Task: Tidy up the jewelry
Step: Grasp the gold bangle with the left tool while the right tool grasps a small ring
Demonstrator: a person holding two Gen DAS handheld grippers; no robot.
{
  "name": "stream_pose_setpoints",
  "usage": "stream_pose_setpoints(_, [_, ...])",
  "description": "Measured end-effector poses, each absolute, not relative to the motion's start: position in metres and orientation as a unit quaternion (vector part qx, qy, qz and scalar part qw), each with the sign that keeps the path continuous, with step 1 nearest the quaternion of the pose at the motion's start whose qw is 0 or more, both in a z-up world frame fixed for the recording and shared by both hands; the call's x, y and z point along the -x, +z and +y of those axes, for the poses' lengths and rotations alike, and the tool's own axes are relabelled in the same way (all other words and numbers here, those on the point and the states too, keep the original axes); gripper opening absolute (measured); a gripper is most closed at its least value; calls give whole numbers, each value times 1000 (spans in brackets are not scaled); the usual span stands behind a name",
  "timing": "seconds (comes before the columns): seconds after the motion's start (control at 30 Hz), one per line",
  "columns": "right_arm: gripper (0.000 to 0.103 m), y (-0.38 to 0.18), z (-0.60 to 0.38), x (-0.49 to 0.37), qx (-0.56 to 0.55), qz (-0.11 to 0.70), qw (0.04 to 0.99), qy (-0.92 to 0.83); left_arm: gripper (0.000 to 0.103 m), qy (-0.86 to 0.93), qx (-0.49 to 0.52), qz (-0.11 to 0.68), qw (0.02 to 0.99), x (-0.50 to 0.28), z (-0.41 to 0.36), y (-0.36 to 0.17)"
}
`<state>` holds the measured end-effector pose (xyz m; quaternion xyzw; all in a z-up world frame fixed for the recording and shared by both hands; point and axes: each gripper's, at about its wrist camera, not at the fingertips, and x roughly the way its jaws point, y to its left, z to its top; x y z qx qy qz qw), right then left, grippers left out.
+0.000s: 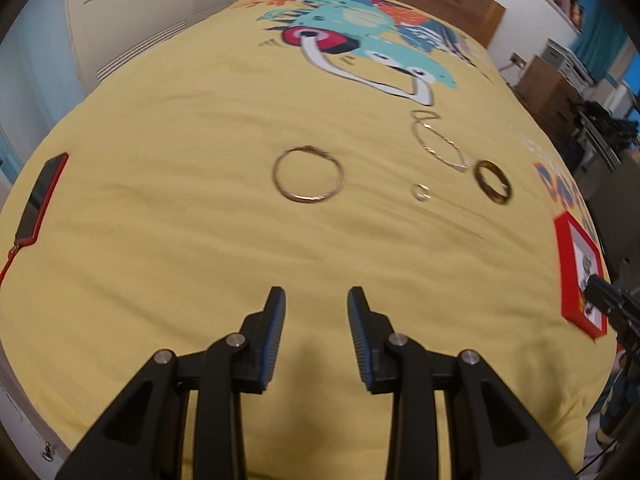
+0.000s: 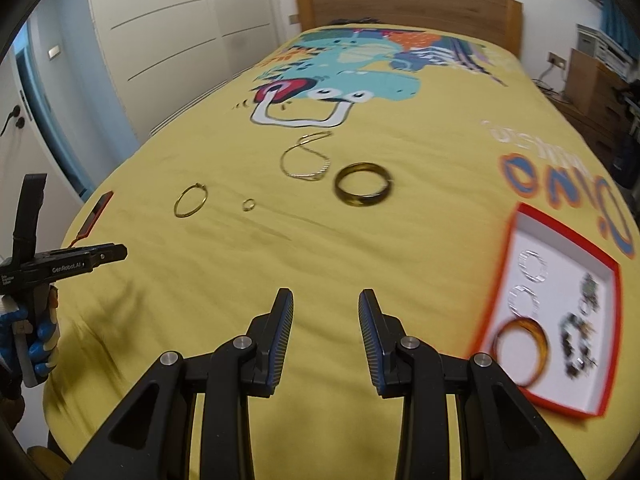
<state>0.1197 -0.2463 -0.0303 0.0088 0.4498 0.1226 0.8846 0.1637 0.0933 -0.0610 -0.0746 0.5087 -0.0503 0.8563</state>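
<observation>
Both the left gripper (image 1: 316, 300) and the right gripper (image 2: 326, 302) hover with jaws apart and empty. The thin gold hoop (image 1: 308, 174) lies flat on the bedspread (image 1: 180, 240) straight ahead of the left one, which looks nearer; the red tray (image 2: 516, 216) sits right of the right gripper.

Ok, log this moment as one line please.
left gripper: open, empty | right gripper: open, empty | on bedspread: thin hoop, chain, small ring, dark bangle | red box: partly filled

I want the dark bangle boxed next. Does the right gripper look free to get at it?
Probably yes: the right gripper is open and empty, and only bare yellow bedspread lies between it and the dark bangle, which sits apart from the chain.
</observation>
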Motion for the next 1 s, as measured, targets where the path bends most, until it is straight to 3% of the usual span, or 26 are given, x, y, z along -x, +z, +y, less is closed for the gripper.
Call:
stream_pose_setpoints(0.5, [34,-95,-156,-229,12,488,849,200,31,-34,111,526,843,-277,121,-107])
stream_pose_setpoints(0.83, [32,-127,-126,-276,4,497,843,207,30,-34,91,537,838,-304,117,-129])
stream_pose_setpoints(0.93, [25,-129,-121,-279,6,498,842,209,23,-34,69,534,842,-307,110,-130])
stream_pose_setpoints(1.0, [22,-132,-118,-280,8,500,840,210,10,-37,58,532,844,-306,104,-130])
